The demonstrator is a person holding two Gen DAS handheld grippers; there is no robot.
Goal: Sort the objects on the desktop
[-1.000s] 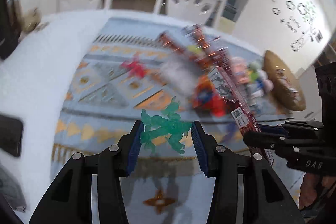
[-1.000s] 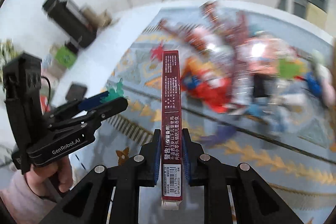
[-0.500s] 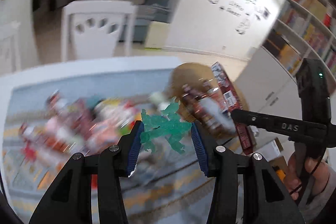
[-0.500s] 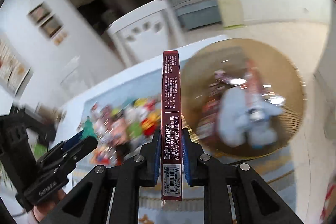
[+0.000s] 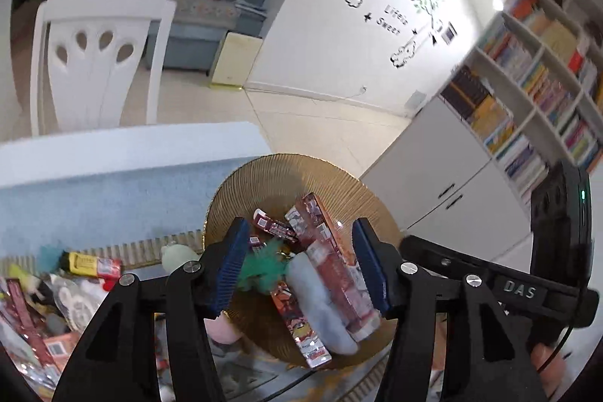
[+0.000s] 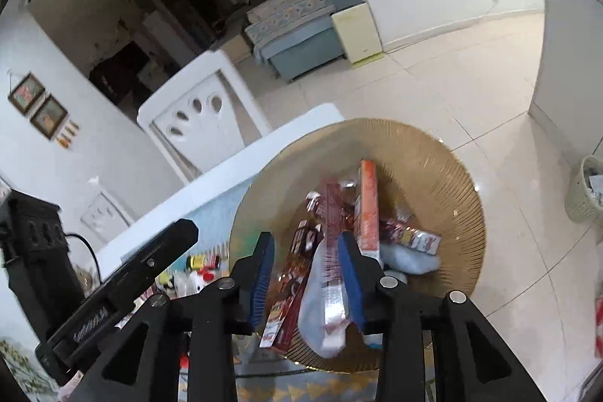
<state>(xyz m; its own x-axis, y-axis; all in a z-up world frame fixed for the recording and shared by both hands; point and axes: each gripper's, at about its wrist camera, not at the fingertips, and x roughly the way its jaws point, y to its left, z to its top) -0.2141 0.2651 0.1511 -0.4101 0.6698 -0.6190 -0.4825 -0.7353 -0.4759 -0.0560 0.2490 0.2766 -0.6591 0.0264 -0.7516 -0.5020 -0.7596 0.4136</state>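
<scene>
Hovering over the gold woven basket point(image 5: 241, 183) at the table corner, both grippers spread wide and gripping nothing. Left gripper point(image 5: 297, 266) hanging above the green toy figure point(image 5: 264, 266), blurred, lying or dropping loose among the red boxes point(image 5: 331, 262); contact with the pile impossible to tell. Right gripper point(image 6: 307, 274) poised above a long red box point(image 6: 331, 251) lying in the same pile beside a pale plush point(image 6: 318, 311). Opening wide here likely to let each item fall into the basket. Leaving more clutter point(image 5: 86, 266) waiting on the mat for later sorting
</scene>
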